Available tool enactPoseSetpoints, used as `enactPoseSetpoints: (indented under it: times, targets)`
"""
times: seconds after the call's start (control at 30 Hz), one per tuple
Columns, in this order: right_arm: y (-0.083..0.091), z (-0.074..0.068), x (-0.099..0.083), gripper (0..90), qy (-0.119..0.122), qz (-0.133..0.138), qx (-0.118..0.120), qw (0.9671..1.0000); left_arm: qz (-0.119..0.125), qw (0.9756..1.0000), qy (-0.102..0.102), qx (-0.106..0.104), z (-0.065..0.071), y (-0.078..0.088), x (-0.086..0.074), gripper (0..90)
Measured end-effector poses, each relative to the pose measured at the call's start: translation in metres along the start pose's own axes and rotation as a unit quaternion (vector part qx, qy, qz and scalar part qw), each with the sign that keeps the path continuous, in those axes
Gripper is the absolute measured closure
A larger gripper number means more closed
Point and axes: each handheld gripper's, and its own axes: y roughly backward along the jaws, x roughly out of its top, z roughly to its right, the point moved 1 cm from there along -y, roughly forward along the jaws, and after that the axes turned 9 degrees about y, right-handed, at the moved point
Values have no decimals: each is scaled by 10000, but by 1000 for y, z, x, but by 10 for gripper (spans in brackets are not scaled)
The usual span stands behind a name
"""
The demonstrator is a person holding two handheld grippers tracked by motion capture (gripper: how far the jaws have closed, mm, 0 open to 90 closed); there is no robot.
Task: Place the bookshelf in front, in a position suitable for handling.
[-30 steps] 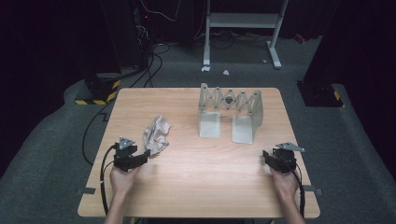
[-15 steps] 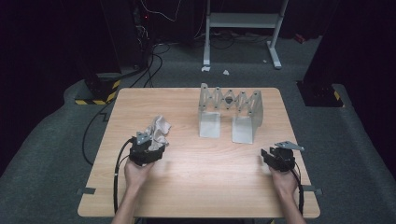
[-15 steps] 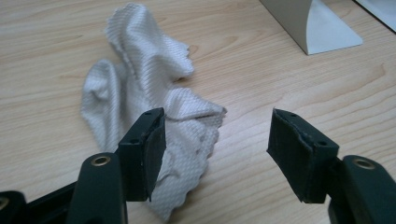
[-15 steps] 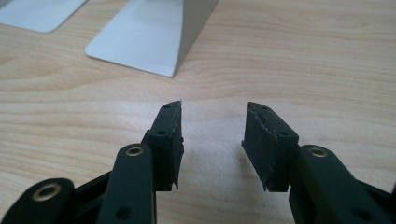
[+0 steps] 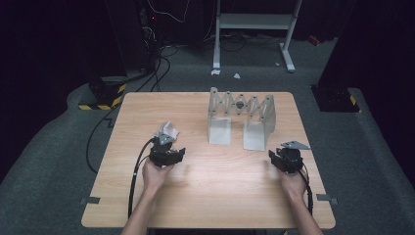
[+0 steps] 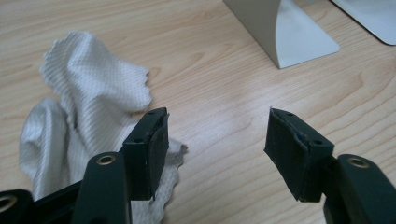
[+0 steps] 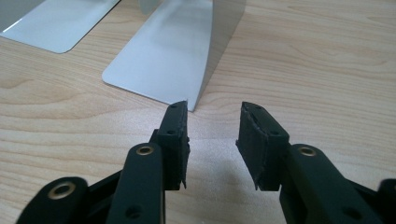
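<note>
Item: crumpled white cloth (image 5: 168,131), lying on the wooden table (image 5: 205,196), left of centre. Left gripper (image 5: 169,148) stood at the cloth's near edge, jaws apart, one jaw over the fabric, nothing clamped. Right gripper (image 5: 278,157) sat near the right edge, jaws having just been closing, still parted, empty, just short of the grey folding metal stand (image 5: 241,120).

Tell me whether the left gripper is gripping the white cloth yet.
Apart. The left gripper view shows the left gripper with jaws wide open over bare wood; the white cloth lies beside and under one jaw, unpinched.
</note>
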Motion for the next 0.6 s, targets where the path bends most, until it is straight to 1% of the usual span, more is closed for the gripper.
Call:
enactPoseSetpoints:
  times: [0.07,0.17,0.23,0.27,0.3,0.4,0.43,0.47,0.5,0.57,0.6]
  targets:
    - [-2,0,2,633,-5,-13,38,10000,50,10000,51,-47,4,-5,5,390]
    - [-4,1,4,624,-51,-2,53,10000,11,10000,33,-44,7,-9,9,391]
    - [-6,1,7,625,-84,14,113,9999,13,10000,-41,-50,12,-12,14,400]
    - [-7,1,8,627,-67,7,116,9999,48,9999,-85,-107,16,-15,19,413]
    - [-7,1,8,627,-67,7,116,9999,48,9999,-85,-107,16,-15,19,415]
    - [-9,1,11,635,-87,18,133,9999,64,9998,-148,-149,21,-21,26,423]
    - [-10,1,12,635,-94,32,126,9999,99,9997,-147,-156,23,-24,28,426]
    - [-11,1,15,633,-144,93,121,9998,70,9998,-95,-161,27,-29,32,419]
    - [-11,1,15,633,-144,93,121,9998,70,9998,-95,-161,27,-29,32,409]
    - [-13,1,17,633,-153,34,114,9998,48,9998,-102,-144,30,-35,35,405]
    - [-15,0,19,638,-145,5,107,9998,89,9998,-62,-136,33,-40,38,404]
